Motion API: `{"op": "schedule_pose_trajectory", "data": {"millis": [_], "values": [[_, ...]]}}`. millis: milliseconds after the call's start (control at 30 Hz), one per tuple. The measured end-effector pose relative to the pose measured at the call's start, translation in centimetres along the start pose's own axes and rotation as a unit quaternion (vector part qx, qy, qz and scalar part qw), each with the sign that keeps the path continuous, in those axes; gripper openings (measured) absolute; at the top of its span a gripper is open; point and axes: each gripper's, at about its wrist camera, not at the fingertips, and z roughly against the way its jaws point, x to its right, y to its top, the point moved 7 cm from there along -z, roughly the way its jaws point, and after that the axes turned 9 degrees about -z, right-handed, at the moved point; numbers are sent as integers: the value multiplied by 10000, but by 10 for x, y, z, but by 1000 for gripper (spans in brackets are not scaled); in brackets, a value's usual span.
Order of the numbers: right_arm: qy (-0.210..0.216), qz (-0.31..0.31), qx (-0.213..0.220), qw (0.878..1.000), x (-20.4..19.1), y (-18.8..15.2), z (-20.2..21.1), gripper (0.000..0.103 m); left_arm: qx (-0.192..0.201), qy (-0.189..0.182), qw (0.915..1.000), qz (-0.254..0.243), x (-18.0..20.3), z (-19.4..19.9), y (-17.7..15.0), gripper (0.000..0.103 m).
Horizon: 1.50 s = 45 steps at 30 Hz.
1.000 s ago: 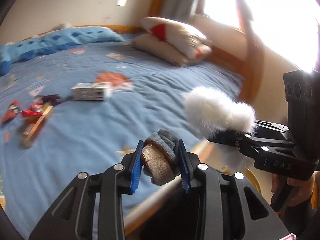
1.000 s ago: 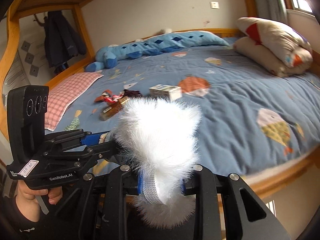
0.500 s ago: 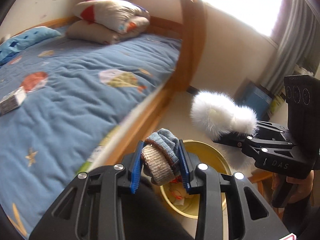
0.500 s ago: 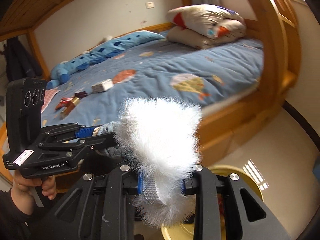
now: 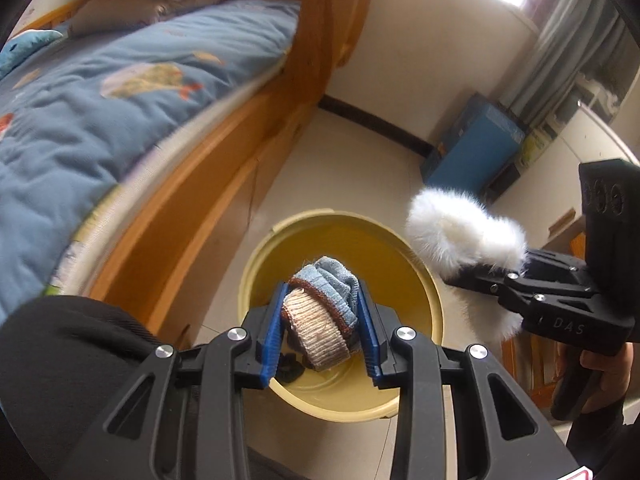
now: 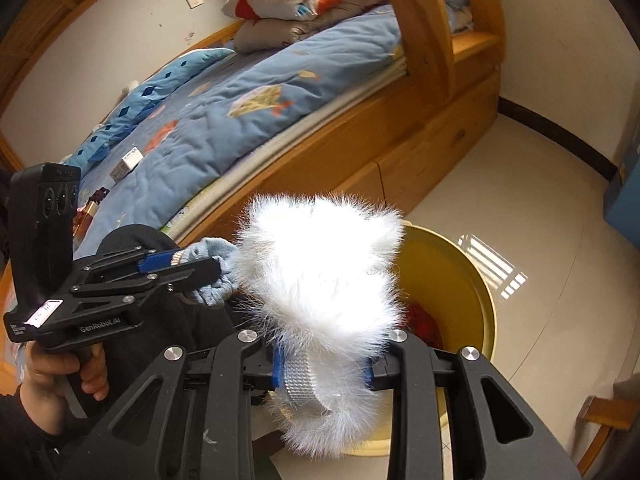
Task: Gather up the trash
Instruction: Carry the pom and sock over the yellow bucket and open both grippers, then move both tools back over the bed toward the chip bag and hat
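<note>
My left gripper (image 5: 320, 320) is shut on a rolled blue and beige sock (image 5: 322, 314) and holds it above the yellow bin (image 5: 256, 276) on the floor. My right gripper (image 6: 324, 372) is shut on a white fluffy item (image 6: 320, 264) with a grey strap, held over the same bin's (image 6: 476, 292) near side. The fluffy item (image 5: 464, 228) shows to the right in the left wrist view. The sock (image 6: 216, 268) and left gripper (image 6: 192, 266) show at left in the right wrist view. Red trash (image 6: 424, 322) lies in the bin.
The wooden bed frame (image 5: 192, 184) with a blue quilt (image 5: 80, 92) stands left of the bin. A small box (image 6: 128, 162) and wrappers (image 6: 90, 208) lie on the quilt. A blue box (image 5: 476, 148) stands by the far wall. Wooden furniture (image 6: 604, 416) is at the right.
Both grippers swung right and down from over the bed edge to above the yellow bin, which now sits directly under the sock. Both kept their hold.
</note>
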Motion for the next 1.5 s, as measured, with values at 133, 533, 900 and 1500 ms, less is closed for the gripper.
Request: {"op": "schedule_pose_trajectory", "data": {"millis": [133,533,900,1500], "values": [[-177,-23,-162,9997,11,-9,-7,29,-203,-30,9997,-112,10,-18,-2,34],[-425,-352,-336,9979,44,-22,-14,66,-579,22,9975,-415,25,-46,-5,34],[-470,-417,-315,9975,55,-18,-12,66,-727,17,9963,-458,28,-56,-6,35],[-562,-521,-296,9966,60,-15,-9,68,-608,-350,9969,-367,31,-50,-4,82]]}}
